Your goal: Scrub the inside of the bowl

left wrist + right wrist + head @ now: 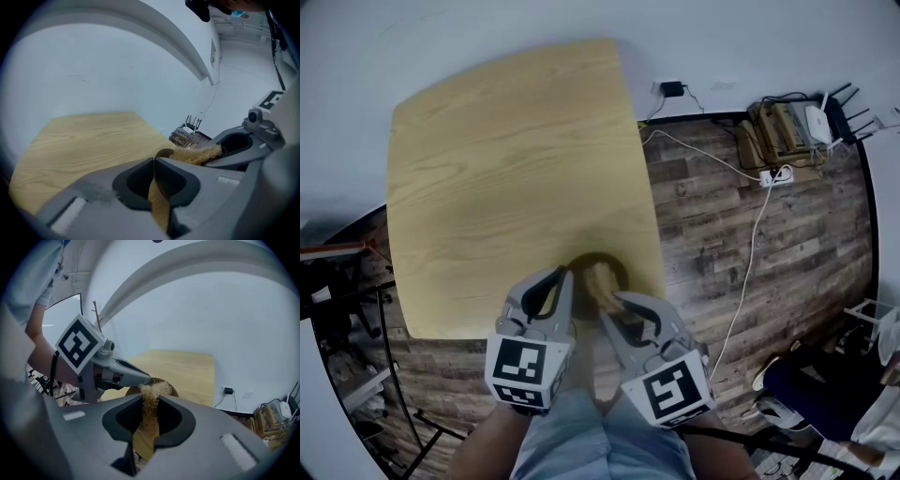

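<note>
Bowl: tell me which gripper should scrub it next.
Right. The right gripper is shut on the fibrous scrubber, which sits right at the bowl. The left gripper is clamped on the bowl's rim and probably serves best by steadying it.

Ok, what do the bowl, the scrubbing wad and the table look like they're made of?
The bowl: brown, matte, thin-walled, probably wood or bamboo.
The scrubbing wad: pale, loose, stringy strands, likely plant fibre.
The table: light wood or wood-look laminate, with visible grain lines and a smooth surface.
</note>
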Action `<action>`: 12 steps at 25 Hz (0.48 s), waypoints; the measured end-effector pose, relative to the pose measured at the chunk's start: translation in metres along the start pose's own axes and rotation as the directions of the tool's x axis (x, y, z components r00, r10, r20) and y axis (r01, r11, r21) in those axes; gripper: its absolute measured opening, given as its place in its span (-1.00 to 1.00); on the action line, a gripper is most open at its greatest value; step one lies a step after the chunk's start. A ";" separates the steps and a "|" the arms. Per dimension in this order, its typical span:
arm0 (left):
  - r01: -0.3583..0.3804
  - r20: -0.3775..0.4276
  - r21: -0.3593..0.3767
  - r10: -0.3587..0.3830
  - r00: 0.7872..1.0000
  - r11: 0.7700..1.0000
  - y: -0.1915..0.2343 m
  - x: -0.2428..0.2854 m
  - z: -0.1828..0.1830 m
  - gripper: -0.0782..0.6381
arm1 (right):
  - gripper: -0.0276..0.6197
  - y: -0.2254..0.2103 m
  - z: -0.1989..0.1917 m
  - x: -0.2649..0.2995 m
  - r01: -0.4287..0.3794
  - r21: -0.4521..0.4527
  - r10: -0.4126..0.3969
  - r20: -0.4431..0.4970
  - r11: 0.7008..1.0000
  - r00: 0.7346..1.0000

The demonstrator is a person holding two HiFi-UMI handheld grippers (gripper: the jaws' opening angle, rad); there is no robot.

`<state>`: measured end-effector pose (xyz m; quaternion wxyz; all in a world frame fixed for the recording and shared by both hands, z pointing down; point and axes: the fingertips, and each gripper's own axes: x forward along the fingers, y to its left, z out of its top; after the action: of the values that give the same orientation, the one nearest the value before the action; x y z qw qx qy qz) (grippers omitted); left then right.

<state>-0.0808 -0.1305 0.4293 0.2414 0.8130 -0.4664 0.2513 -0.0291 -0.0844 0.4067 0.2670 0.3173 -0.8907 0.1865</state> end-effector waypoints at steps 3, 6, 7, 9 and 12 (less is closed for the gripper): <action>0.020 -0.006 0.011 -0.020 1.000 1.000 -0.001 -0.001 -0.004 -0.69 | -0.72 -0.003 -0.008 0.010 0.028 -0.049 -0.030 -0.037 0.998 0.999; 0.033 -0.009 0.009 -0.032 0.999 0.999 0.000 0.001 -0.004 -0.69 | -0.72 -0.012 -0.009 0.017 0.065 -0.099 -0.070 -0.052 0.993 0.996; 0.036 -0.010 0.008 -0.036 0.999 0.999 0.001 0.002 -0.004 -0.69 | -0.72 -0.014 -0.011 0.019 0.070 -0.099 -0.077 -0.063 0.993 0.995; 0.043 -0.007 0.014 -0.043 0.999 0.999 0.003 0.002 -0.001 -0.69 | -0.73 -0.015 -0.015 0.023 0.075 -0.080 -0.081 -0.087 0.994 0.993; 0.040 0.004 0.011 -0.040 0.999 0.999 0.006 0.001 0.005 -0.69 | -0.73 -0.012 -0.020 0.029 0.066 -0.045 -0.071 -0.115 0.997 0.991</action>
<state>-0.0848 -0.1371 0.4276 0.2412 0.8240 -0.4491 0.2473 -0.0332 -0.0968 0.4421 0.3313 0.3305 -0.8658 0.1770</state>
